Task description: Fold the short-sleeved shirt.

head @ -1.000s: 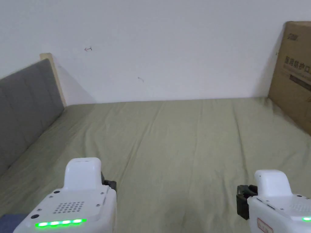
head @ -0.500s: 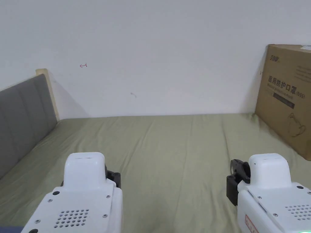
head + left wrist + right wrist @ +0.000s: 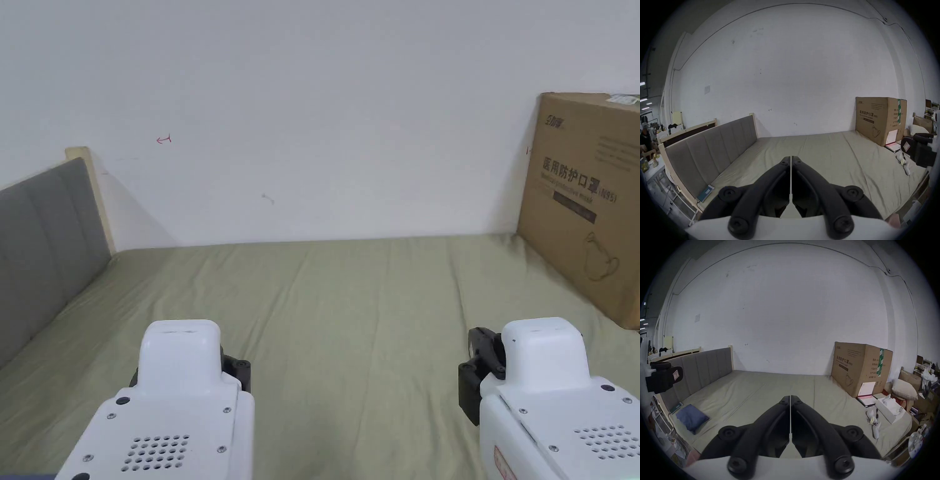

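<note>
A dark blue folded garment (image 3: pixel 692 418) lies on the green bed sheet (image 3: pixel 350 300) near the bed's front left corner, close to the headboard. My left gripper (image 3: pixel 791 157) hovers over the near part of the bed, jaws pressed together with nothing between them. My right gripper (image 3: pixel 790 396) hangs level with it to the right, also shut and empty. In the head view both white housings sit at the bottom, left (image 3: pixel 181 375) and right (image 3: pixel 544 369). Neither gripper touches the garment.
A grey padded headboard (image 3: pixel 44 250) runs along the bed's left side, with a phone (image 3: pixel 705 193) at its foot. A large cardboard box (image 3: pixel 587 206) stands at the back right. Notebooks (image 3: pixel 867 399), a tissue box (image 3: pixel 890 408) and small white items (image 3: pixel 875 428) lie on the right edge.
The head camera has tilted up, so more wall and box show. Both grippers have risen a little in the picture; their green lights have dropped out of frame. Jaws unchanged.
</note>
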